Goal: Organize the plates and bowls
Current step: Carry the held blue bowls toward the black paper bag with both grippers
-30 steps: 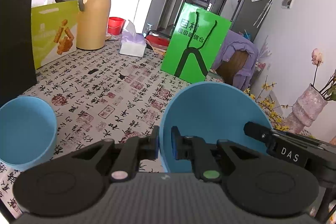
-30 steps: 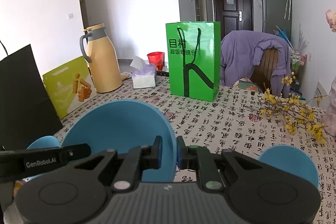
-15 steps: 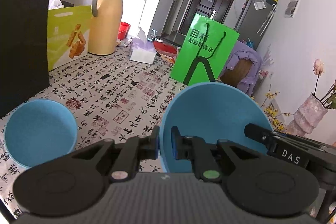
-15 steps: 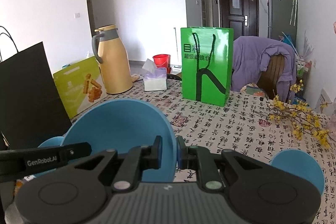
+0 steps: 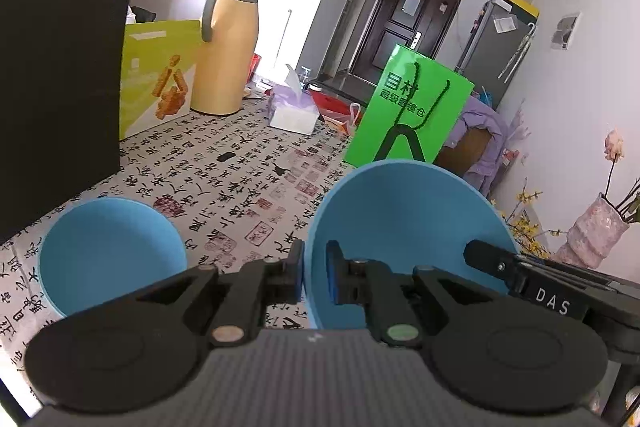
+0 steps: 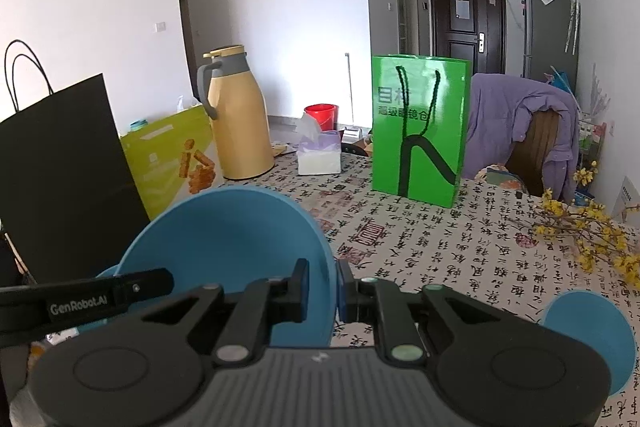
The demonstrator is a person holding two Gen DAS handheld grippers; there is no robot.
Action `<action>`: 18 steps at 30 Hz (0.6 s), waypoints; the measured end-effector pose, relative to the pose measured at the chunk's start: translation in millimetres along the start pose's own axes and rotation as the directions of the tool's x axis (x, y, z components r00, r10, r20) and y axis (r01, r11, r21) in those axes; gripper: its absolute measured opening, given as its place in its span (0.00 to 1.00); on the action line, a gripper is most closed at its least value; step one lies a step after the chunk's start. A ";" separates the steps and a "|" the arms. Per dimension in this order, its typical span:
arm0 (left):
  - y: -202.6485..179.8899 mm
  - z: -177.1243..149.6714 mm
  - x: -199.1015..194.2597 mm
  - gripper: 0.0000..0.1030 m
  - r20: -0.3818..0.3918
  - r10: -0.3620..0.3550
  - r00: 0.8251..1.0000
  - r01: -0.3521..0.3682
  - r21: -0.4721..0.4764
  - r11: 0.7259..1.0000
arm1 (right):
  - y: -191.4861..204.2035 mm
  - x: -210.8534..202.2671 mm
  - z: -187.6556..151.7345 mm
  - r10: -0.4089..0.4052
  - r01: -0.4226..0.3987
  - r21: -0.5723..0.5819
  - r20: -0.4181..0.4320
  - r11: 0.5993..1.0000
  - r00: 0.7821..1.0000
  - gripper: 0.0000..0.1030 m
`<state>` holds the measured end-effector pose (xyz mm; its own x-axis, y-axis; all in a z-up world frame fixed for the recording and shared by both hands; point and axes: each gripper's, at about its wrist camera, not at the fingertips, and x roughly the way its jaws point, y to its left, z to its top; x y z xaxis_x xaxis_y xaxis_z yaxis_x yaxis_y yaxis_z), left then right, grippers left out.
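Observation:
A large blue bowl point(image 5: 400, 219) hangs above the patterned tablecloth point(image 5: 240, 187), held between both grippers. My left gripper point(image 5: 314, 273) is shut on its left rim. My right gripper point(image 6: 323, 287) is shut on the right rim of that same large bowl point(image 6: 224, 239). A second blue bowl point(image 5: 112, 259) rests on the cloth at the lower left of the left wrist view, just left of the held one. In the right wrist view its edge point(image 6: 105, 273) peeks out behind the held bowl. A third blue bowl point(image 6: 588, 335) sits at the lower right.
A black paper bag point(image 5: 60, 67) stands close on the left, with a yellow-green bag point(image 5: 160, 79) and a tan thermos jug point(image 5: 228, 47) behind it. A tissue box point(image 5: 292, 109) and green bag point(image 6: 420, 127) stand further back. Yellow flowers point(image 6: 592, 239) lie on the right, near a draped chair point(image 6: 528, 123).
Both grippers have carried the large bowl leftward over the table. The bowl on the cloth and the black bag now sit further into the left wrist view.

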<state>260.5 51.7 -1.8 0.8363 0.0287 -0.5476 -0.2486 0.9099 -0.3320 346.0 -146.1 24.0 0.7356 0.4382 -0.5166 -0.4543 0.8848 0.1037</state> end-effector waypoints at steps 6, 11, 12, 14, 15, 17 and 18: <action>13.7 3.6 -3.4 0.11 0.007 0.006 1.000 -0.006 -0.017 1.000 | 13.2 3.6 2.6 0.013 -0.013 -0.011 -0.001 1.000 1.000 0.13; 26.0 4.8 -8.2 0.11 0.014 0.015 1.000 -0.014 -0.038 0.999 | 23.4 7.8 3.4 0.030 -0.030 -0.018 -0.007 0.999 1.000 0.13; 28.7 5.5 -8.9 0.11 0.014 0.016 1.000 -0.015 -0.044 0.999 | 25.7 8.4 3.5 0.032 -0.033 -0.019 -0.008 0.999 0.999 0.13; 32.9 6.6 -10.6 0.11 0.018 0.020 1.000 -0.019 -0.050 0.999 | 30.4 9.6 3.2 0.037 -0.038 -0.023 -0.009 0.999 0.999 0.13; 35.1 7.1 -11.4 0.11 0.019 0.021 1.000 -0.020 -0.053 0.998 | 32.4 10.3 3.3 0.040 -0.041 -0.025 -0.010 0.999 0.999 0.13; 40.1 7.9 -12.9 0.11 0.021 0.022 1.000 -0.021 -0.060 0.998 | 36.7 11.7 3.4 0.045 -0.045 -0.027 -0.012 0.999 0.999 0.13; 42.7 8.4 -13.4 0.11 0.021 0.022 1.000 -0.021 -0.064 0.998 | 38.9 12.9 3.7 0.047 -0.047 -0.027 -0.014 0.999 0.999 0.13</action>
<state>242.8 93.6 -2.2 0.8408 0.0574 -0.5383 -0.2963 0.8810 -0.3689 339.7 -105.4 24.5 0.7065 0.4770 -0.5228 -0.5021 0.8584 0.1047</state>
